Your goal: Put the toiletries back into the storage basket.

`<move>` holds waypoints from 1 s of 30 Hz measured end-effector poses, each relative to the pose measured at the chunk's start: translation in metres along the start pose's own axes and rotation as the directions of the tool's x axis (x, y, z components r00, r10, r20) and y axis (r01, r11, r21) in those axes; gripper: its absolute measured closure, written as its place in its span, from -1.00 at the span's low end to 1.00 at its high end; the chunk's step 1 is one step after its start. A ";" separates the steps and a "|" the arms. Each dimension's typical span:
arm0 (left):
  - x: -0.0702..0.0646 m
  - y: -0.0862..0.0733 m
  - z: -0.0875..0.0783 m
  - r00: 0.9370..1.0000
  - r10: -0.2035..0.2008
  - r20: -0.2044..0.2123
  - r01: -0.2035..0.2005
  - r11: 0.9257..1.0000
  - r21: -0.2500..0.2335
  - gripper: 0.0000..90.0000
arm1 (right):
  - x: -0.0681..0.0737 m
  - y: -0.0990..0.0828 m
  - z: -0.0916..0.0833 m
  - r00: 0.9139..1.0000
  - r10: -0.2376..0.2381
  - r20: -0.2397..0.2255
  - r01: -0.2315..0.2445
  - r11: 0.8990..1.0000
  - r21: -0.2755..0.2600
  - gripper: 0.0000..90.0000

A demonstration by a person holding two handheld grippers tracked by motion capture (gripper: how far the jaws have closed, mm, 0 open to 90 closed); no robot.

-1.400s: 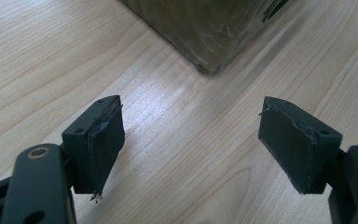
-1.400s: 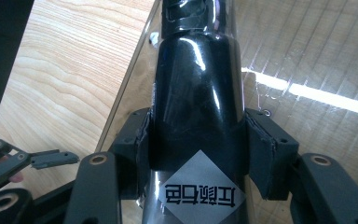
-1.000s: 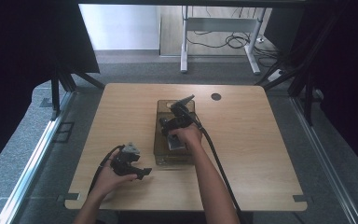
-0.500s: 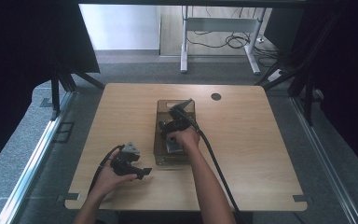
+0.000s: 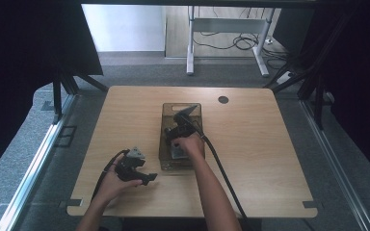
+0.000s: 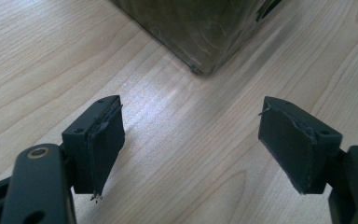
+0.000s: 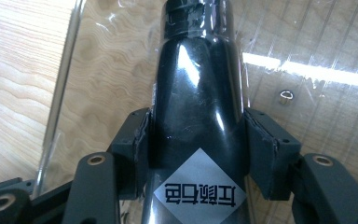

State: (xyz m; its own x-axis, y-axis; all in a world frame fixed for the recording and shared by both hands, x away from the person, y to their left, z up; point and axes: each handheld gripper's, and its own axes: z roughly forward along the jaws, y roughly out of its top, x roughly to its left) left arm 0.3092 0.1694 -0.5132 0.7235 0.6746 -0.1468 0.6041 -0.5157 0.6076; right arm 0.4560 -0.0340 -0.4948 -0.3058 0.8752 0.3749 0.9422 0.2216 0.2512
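A clear plastic bin (image 5: pixel 165 109) stands mid-table. My right gripper (image 5: pixel 176 138) reaches down inside it, held by a hand. In the right gripper view its jaws (image 7: pixel 198 135) are shut on a glossy black bottle (image 7: pixel 198 93) with a silver diamond label; the capped end points away, over the bin's floor. My left gripper (image 5: pixel 147 179) rests low over the table at the front left, close to the bin. Its jaws (image 6: pixel 191 135) are wide open with nothing between them, and they face the bin's corner (image 6: pixel 200 37).
A round dark hole (image 5: pixel 223 99) sits in the tabletop at the back right. The right gripper's cable (image 5: pixel 221 173) trails to the front edge. Bare wood (image 5: pixel 260 154) lies right of the bin. A white desk frame (image 5: pixel 224 29) stands on the floor behind.
The right hand and its gripper have shifted slightly left and nearer inside the bin. The left gripper has stayed put.
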 end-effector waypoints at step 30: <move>-0.001 0.000 0.006 1.000 -0.011 -0.008 0.011 1.000 0.014 -0.49 | -0.001 -0.019 -0.055 0.983 -0.182 0.011 0.182 0.979 -0.093 -0.07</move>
State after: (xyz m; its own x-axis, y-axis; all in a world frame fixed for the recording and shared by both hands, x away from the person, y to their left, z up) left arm 0.3101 0.1661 -0.5177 0.7140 0.6845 -0.1475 0.6169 -0.5154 0.5948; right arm 0.4313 -0.0629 -0.4509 -0.4705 0.8250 0.3130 0.8540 0.3364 0.3969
